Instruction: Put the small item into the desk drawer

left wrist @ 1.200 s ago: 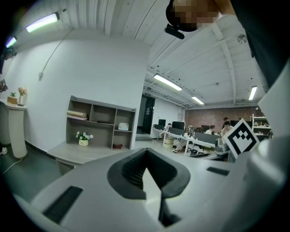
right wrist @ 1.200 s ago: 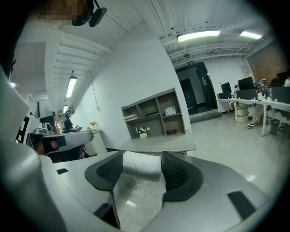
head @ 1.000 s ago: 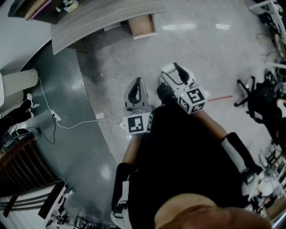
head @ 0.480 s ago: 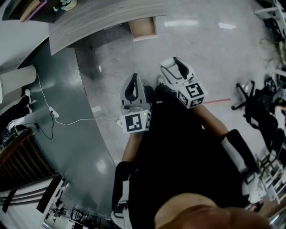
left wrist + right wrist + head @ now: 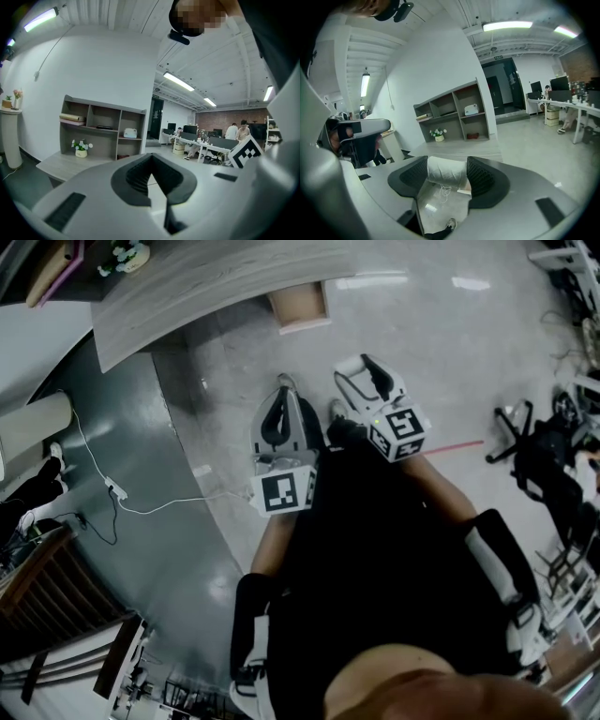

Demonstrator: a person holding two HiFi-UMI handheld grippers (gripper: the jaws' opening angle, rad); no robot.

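Observation:
My right gripper (image 5: 364, 371) is shut on a small white rolled item (image 5: 446, 171), which sits crosswise between its two dark pads (image 5: 483, 178). My left gripper (image 5: 283, 409) is held beside it, jaws meeting at the tips with nothing between them (image 5: 151, 161). Both are held above the floor in front of the person's body. The light wooden drawer (image 5: 300, 304) stands pulled out from under the grey wood desk (image 5: 216, 277), some way ahead of both grippers. The right gripper view shows the same desk (image 5: 459, 149) past the held item.
A shelf unit (image 5: 454, 115) with a small flower pot (image 5: 437, 135) stands on the desk. A white cable (image 5: 141, 502) trails over the dark floor at left. An office chair base (image 5: 520, 437) is at right. People sit at distant desks (image 5: 236, 131).
Both grippers have shifted slightly forward toward the desk, the left one more so. The desk and drawer sit a little higher in the head view.

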